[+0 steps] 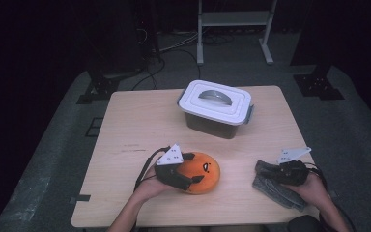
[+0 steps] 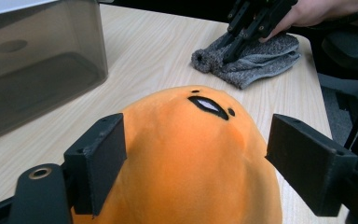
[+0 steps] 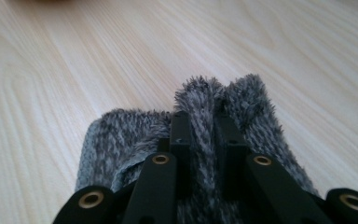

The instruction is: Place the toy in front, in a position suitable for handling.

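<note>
An orange round plush with a small black-and-white mark lies on the wooden table near its front edge. My left gripper is open and straddles it; the left pad sits against the plush, and the right pad stands a little clear of it. At the front right lies a grey fuzzy knitted cloth. My right gripper is shut on a raised fold of that cloth, low over the table.
A grey-brown plastic box with a white lid and handle stands at the back middle of the table. Bare tabletop lies to the left of the plush and between the two hands. The floor around is dark, with stands and cables behind.
</note>
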Action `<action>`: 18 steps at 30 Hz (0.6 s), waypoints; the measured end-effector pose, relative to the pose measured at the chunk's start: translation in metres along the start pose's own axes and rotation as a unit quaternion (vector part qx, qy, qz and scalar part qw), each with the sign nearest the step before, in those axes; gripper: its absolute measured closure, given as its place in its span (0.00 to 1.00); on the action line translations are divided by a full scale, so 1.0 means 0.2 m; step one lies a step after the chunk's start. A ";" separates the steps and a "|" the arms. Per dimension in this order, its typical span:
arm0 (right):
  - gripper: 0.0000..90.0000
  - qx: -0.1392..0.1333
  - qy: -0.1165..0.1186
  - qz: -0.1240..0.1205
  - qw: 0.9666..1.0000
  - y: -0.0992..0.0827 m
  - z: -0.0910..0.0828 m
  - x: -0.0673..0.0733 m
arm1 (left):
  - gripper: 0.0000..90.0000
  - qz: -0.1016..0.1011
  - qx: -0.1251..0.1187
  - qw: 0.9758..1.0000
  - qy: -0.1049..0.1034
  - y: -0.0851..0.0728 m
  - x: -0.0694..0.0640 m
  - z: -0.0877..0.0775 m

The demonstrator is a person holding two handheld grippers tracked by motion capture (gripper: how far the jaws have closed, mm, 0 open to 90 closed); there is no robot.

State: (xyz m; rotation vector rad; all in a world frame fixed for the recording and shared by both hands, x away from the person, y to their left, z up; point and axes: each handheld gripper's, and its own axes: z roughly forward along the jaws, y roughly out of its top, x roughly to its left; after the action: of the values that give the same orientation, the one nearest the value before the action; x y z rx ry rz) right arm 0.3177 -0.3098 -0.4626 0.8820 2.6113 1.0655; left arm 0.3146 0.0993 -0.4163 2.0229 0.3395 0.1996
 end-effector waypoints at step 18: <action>0.88 -0.137 0.085 -0.060 0.985 0.30 -0.13 0.20 | 0.19 0.006 0.020 1.000 0.003 -0.05 0.07 -0.15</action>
State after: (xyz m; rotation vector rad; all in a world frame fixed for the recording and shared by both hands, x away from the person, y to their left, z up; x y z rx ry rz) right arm 0.3037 -0.2671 -0.4008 0.5894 2.5243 1.4771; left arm 0.3182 0.1326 -0.4113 2.0647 0.3368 0.2077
